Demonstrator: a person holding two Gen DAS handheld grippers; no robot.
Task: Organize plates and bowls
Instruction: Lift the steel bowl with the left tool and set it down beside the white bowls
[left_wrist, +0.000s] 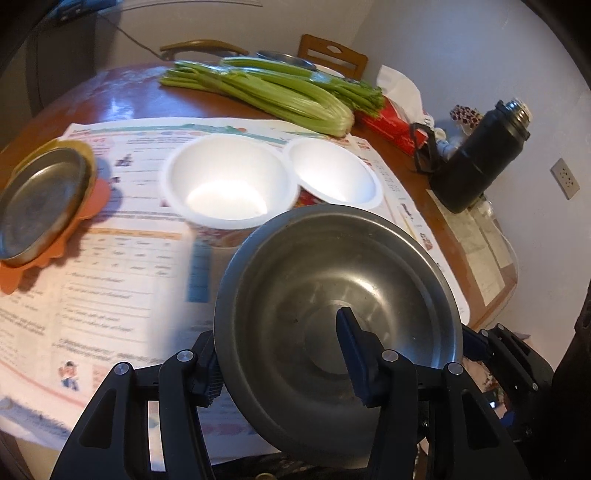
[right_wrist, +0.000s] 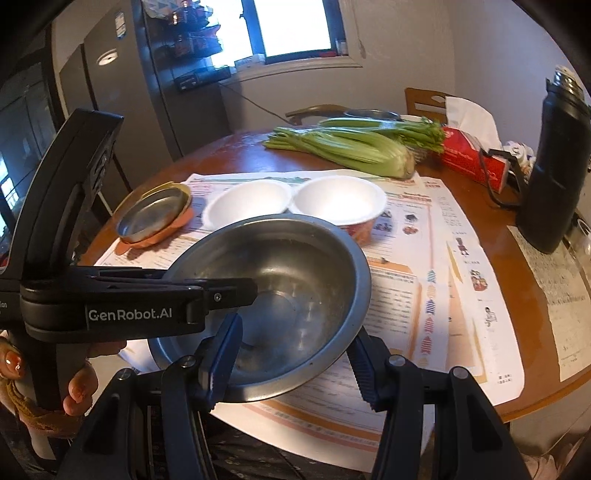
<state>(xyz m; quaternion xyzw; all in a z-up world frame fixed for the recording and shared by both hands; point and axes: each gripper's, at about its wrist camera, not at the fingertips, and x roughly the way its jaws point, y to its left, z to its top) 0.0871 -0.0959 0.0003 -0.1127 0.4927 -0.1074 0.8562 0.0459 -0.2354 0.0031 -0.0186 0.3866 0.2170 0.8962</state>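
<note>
A steel bowl (left_wrist: 332, 266) (right_wrist: 295, 266) hangs tilted just above the paper, held from two sides. My left gripper (left_wrist: 282, 369) is shut on its near wall, one pad inside and one outside. My right gripper (right_wrist: 291, 369) is shut on the opposite wall in the same way. Behind the bowl two white foam bowls (left_wrist: 225, 181) (left_wrist: 332, 173) stand side by side. A steel plate (left_wrist: 40, 199) (right_wrist: 151, 218) lies on an orange mat (left_wrist: 98, 201) at the left.
A printed paper sheet (right_wrist: 443, 280) covers the round wooden table (right_wrist: 236, 151). Celery (right_wrist: 362, 147), a red tissue box (right_wrist: 469, 158) and a black flask (right_wrist: 554, 173) stand at the back and right. A chair (left_wrist: 332, 53) is behind the table.
</note>
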